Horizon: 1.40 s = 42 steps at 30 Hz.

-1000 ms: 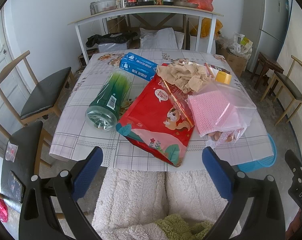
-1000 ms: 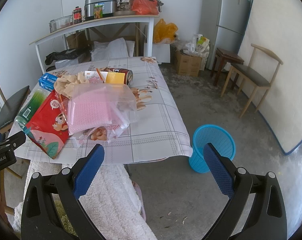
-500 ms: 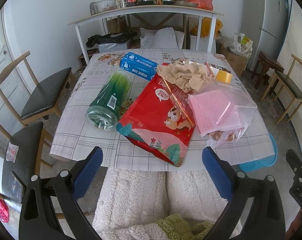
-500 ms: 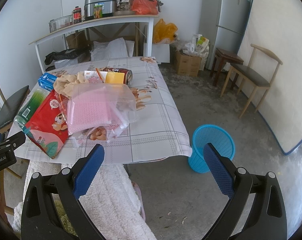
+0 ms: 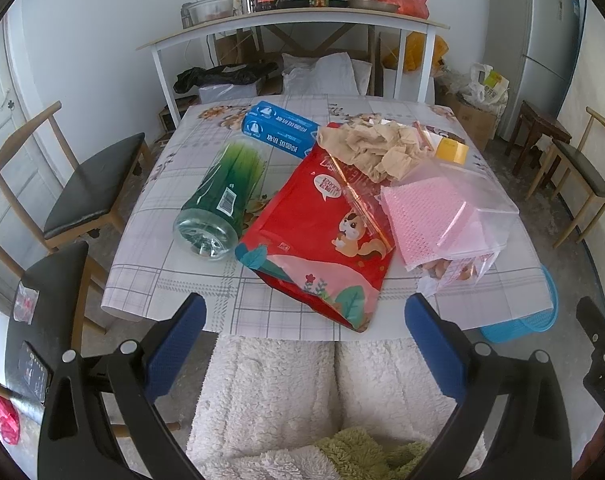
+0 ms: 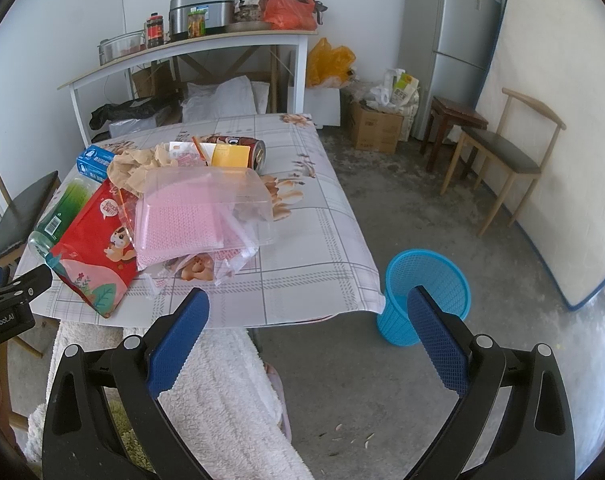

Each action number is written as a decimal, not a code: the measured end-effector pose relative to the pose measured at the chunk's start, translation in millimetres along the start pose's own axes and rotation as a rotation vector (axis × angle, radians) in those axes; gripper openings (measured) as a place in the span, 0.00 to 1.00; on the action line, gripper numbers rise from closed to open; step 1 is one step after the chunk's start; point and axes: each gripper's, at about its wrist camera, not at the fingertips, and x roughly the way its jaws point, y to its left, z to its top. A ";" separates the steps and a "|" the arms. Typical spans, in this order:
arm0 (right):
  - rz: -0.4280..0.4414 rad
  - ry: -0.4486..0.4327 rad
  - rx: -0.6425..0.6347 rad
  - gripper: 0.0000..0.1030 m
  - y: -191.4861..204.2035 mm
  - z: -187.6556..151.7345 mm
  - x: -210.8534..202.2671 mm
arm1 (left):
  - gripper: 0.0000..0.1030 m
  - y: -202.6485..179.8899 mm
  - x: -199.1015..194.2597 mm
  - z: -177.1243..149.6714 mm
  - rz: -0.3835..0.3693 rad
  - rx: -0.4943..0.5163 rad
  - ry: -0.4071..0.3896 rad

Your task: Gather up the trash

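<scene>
Both our left gripper and right gripper hang wide open and empty. The red snack bag lies at twelve o'clock — we should pinch its near edge, then swing toward the blue basket at three o'clock.

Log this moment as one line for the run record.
phase: pre-grasp | left gripper: open, empty | right gripper: open, empty | trash on checked-cloth table: red squirrel snack bag, green plastic bottle | blue mesh bin: on floor
</scene>
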 end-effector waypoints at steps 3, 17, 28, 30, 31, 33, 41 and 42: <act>-0.001 0.001 0.000 0.92 0.2 -0.2 0.5 | 0.95 -2.5 -0.5 0.8 0.001 0.002 0.000; 0.002 0.002 0.000 0.92 0.3 0.3 0.4 | 0.95 -5.6 2.1 0.1 0.010 0.008 0.011; -0.002 0.004 0.001 0.92 1.4 1.1 0.4 | 0.95 -6.1 2.4 -0.5 0.008 0.012 0.011; -0.004 0.004 0.000 0.92 2.1 1.3 0.3 | 0.95 -5.5 4.2 -0.9 0.004 0.013 0.016; -0.005 0.003 -0.002 0.92 1.7 0.1 -0.5 | 0.95 -5.0 5.6 -0.5 0.002 0.013 0.018; -0.007 0.005 -0.003 0.92 1.9 0.5 1.1 | 0.95 -4.0 8.0 0.4 -0.001 0.014 0.023; 0.003 -0.026 -0.016 0.92 12.6 15.1 6.1 | 0.95 4.2 22.9 6.0 -0.053 0.001 0.056; 0.005 -0.033 -0.018 0.92 13.7 16.9 6.5 | 0.95 5.9 24.8 6.8 -0.057 -0.001 0.059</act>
